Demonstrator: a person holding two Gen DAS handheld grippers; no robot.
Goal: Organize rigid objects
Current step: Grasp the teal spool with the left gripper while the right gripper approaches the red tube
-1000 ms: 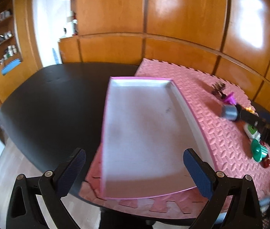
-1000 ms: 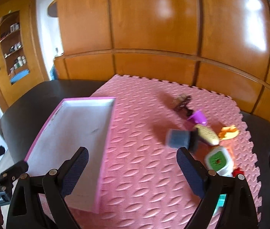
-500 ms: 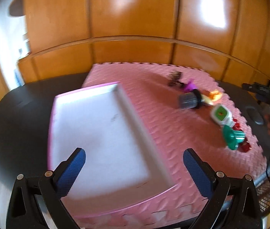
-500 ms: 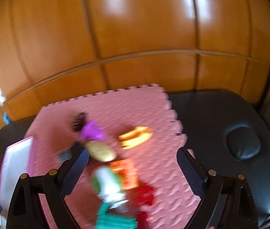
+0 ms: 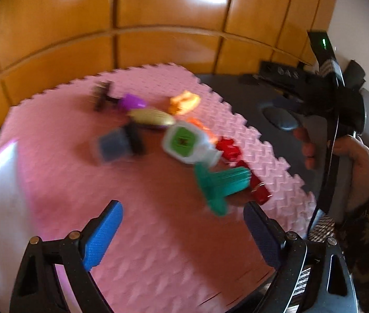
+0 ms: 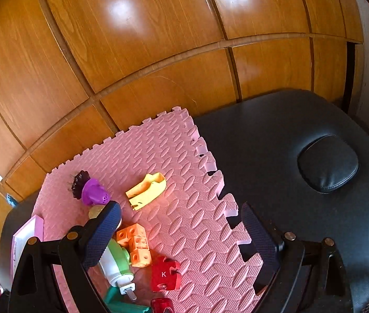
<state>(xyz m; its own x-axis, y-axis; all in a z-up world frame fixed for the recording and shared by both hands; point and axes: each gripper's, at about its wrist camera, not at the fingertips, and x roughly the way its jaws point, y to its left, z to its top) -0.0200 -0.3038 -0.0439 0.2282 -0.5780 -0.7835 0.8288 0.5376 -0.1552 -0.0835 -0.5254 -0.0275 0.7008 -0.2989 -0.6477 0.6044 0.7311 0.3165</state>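
A black padded table (image 6: pixel 275 156) carries a pink foam mat (image 6: pixel 184 182), with a pink-rimmed tray (image 6: pixel 25 232) at the mat's left edge. Scattered on the mat lie a yellow piece (image 6: pixel 146 190), purple toy (image 6: pixel 94 195), orange cubes (image 6: pixel 135 245) and red block (image 6: pixel 165 274). The left gripper (image 5: pixel 183 229) and right gripper (image 6: pixel 179 234) hover over the mat, jaws spread wide, holding nothing.

Left view motion-blurred; glare on wood panels (image 6: pixel 121 13); fisheye-curved edges.

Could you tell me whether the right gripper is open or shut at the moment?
Open: the right gripper has blue-padded fingers spread wide over the pink foam mat, gripping nothing.
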